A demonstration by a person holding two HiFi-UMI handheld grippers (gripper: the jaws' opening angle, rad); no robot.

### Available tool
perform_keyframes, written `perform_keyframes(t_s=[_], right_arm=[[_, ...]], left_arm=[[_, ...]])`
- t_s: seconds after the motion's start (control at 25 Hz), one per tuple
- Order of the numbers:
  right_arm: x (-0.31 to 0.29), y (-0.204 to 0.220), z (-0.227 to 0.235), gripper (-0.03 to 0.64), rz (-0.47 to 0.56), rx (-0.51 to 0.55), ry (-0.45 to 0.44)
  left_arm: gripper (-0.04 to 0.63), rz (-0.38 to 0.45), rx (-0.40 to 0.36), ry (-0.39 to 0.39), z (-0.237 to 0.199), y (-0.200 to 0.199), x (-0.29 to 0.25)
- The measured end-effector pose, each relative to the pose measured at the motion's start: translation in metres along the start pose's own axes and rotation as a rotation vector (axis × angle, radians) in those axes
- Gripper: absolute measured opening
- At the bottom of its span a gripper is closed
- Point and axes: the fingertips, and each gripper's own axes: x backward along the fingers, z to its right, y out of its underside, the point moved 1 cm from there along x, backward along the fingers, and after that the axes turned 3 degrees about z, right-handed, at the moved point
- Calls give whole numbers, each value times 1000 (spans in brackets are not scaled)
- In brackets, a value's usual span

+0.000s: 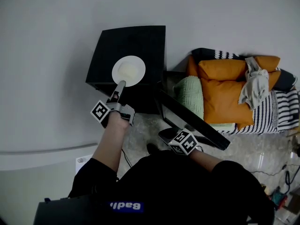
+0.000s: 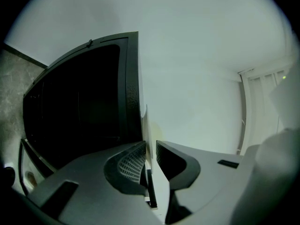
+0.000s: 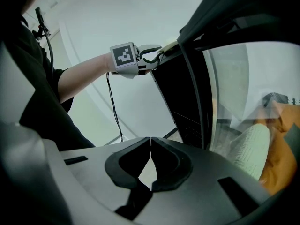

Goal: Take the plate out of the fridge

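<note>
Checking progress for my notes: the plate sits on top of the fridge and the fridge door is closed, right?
No: the fridge door is open, swung out to the side, as the head view shows. The plate does sit on top of the fridge.

Legible lettering is appearing in one place only: a short blue-and-white print (image 1: 125, 206) is sitting on the person's black garment (image 1: 187, 186) near the head view's lower edge, cut off and reading roughly "Badi". The left marker cube (image 1: 100, 111) and the right marker cube (image 1: 183, 142) are displaying black-and-white square code patterns.
</note>
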Motion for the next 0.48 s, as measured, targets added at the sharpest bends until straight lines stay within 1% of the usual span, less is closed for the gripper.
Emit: perform_keyframes(t_s=[0.12, 0.24, 0.48], right_arm=[[1, -1, 3, 12, 3, 15, 12], [3, -1, 1, 12, -1, 7, 8], [4, -3, 3, 12, -3, 31, 16]], left_arm=[[71, -2, -9, 8, 0, 1, -1], [83, -4, -12, 14, 0, 2, 0], [92, -18, -18, 26, 0, 7, 8]])
